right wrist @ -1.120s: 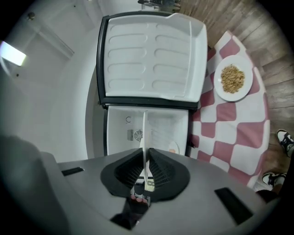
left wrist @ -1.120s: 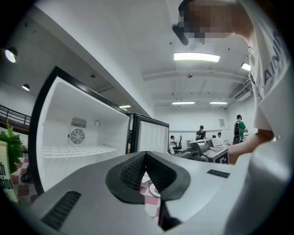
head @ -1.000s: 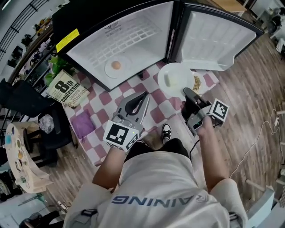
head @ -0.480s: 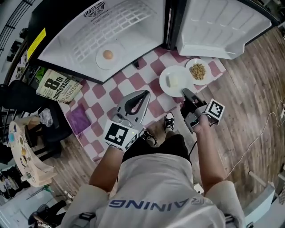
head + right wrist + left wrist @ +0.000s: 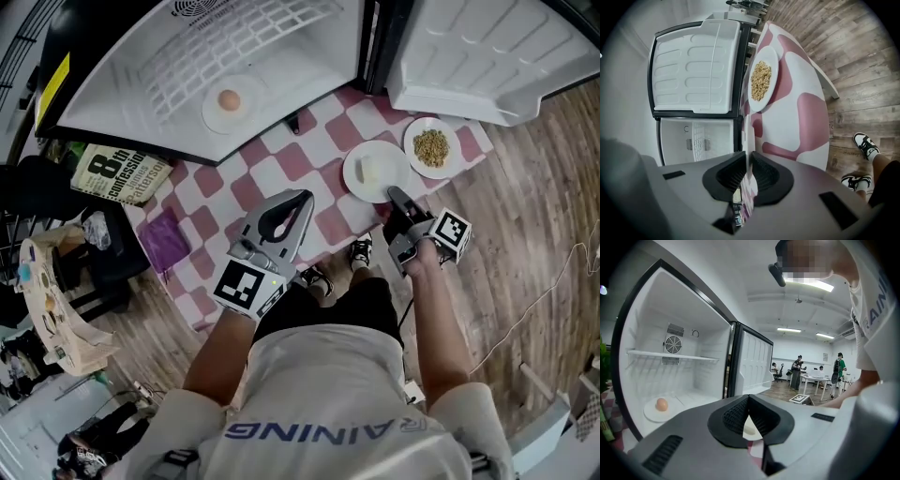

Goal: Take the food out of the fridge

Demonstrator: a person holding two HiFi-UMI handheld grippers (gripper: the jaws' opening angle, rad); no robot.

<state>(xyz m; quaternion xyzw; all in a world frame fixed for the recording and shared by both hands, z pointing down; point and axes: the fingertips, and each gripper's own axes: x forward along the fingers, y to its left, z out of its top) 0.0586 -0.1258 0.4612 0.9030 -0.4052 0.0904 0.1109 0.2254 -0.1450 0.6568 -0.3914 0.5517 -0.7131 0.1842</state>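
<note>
The small fridge [image 5: 262, 47] stands open on the floor, and one egg [image 5: 229, 100] on a white plate is left inside; the same egg [image 5: 661, 404] shows in the left gripper view. My right gripper [image 5: 392, 195] is shut on the near rim of a white plate [image 5: 375, 171] carrying a pale piece of food, low over the checkered mat [image 5: 281, 169]. Whether that plate touches the mat I cannot tell. Its thin edge [image 5: 748, 154] runs between the jaws. A plate of grains [image 5: 431, 147] [image 5: 761, 79] lies on the mat beside it. My left gripper [image 5: 286, 211] [image 5: 748, 397] is shut and empty.
The open fridge door [image 5: 497, 56] stands at the right over the wooden floor. A book [image 5: 117, 173] and a purple cloth [image 5: 164, 239] lie at the mat's left. The person's shoes [image 5: 359, 251] stand at the mat's near edge. A black chair [image 5: 84, 272] is at the left.
Both grippers have sunk. The right one brought the white plate down and towards me, from in front of the fridge to a spot low over the mat next to the grain plate.
</note>
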